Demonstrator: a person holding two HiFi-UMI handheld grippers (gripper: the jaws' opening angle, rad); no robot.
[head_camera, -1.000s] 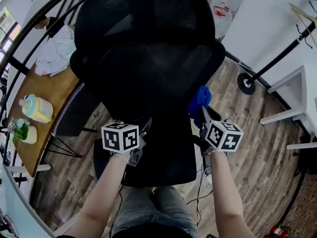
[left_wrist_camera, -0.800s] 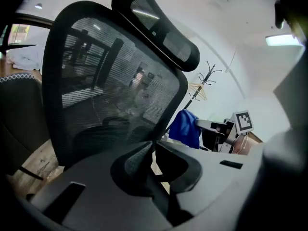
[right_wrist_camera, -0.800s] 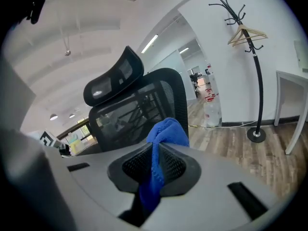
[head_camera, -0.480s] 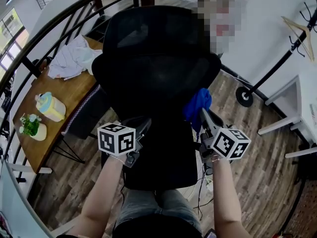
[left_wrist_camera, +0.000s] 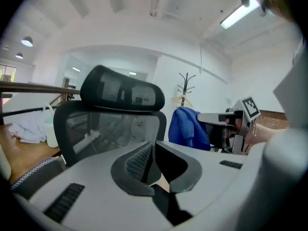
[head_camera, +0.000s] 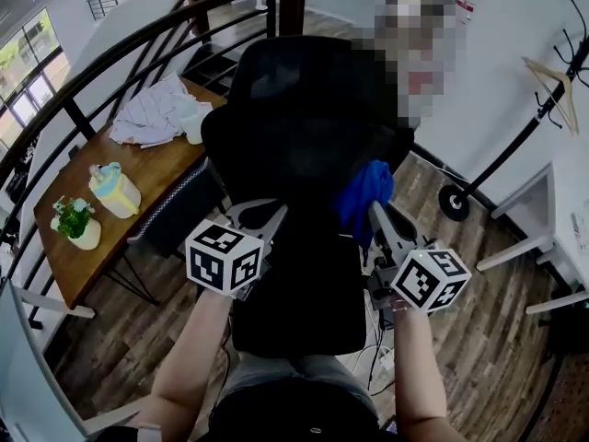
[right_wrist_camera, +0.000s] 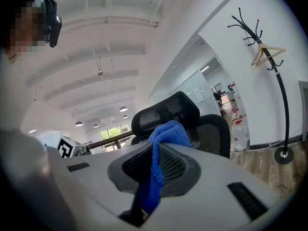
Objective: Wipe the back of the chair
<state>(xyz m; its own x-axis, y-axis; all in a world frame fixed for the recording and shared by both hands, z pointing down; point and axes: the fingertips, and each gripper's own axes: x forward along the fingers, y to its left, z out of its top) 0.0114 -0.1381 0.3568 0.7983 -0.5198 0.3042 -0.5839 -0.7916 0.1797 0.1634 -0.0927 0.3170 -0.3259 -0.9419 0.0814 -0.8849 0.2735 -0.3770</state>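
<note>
A black mesh office chair (head_camera: 304, 145) with a headrest (head_camera: 294, 72) stands right in front of me, its back turned to me. My right gripper (head_camera: 375, 214) is shut on a blue cloth (head_camera: 366, 194), held by the right edge of the chair back, about level with its lower part. The right gripper view shows the blue cloth (right_wrist_camera: 166, 134) pinched between the jaws, with the chair (right_wrist_camera: 211, 129) behind it. My left gripper (head_camera: 260, 214) hovers before the lower left of the back, shut with nothing in it. In the left gripper view, the left gripper (left_wrist_camera: 153, 150) faces the chair (left_wrist_camera: 113, 124).
A wooden table (head_camera: 110, 238) on the left carries crumpled white fabric (head_camera: 161, 113), a pale jug (head_camera: 115, 190) and a small potted plant (head_camera: 75, 224). A dark curved railing (head_camera: 92, 90) runs behind it. A coat rack's base (head_camera: 454, 203) and white furniture (head_camera: 552, 238) stand right.
Both grippers have lifted a little toward the chair back, the cloth still in the right one. The head view has tilted up, showing more of the room beyond the chair.
</note>
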